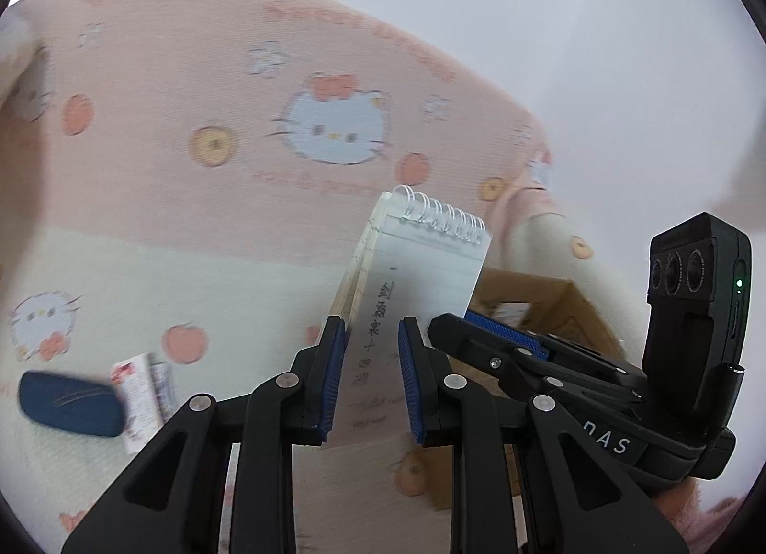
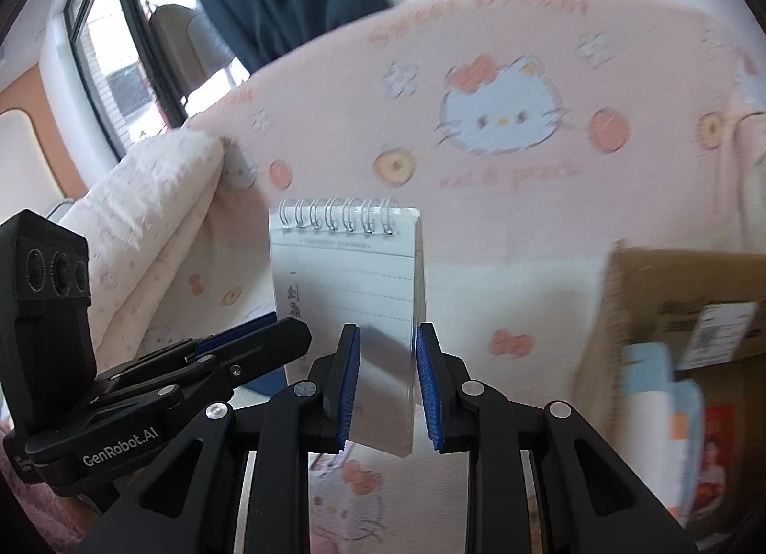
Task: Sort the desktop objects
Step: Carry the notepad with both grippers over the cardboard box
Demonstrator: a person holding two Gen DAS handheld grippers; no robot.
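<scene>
A small spiral notepad (image 1: 421, 262) stands upright in the air above a bed (image 1: 158, 161) covered in pink and cream cartoon-cat fabric, its wire binding at the top and handwritten characters down the page. The left gripper (image 1: 372, 381) and the right gripper (image 2: 387, 384) each have their blue pads nearly closed on the notepad's lower part, one from each side, so both grip it together. A cardboard box (image 2: 670, 314) holding printed packets sits to the right. On the bed to the left lie a dark blue case (image 1: 72, 403) and a small printed packet (image 1: 141, 391).
</scene>
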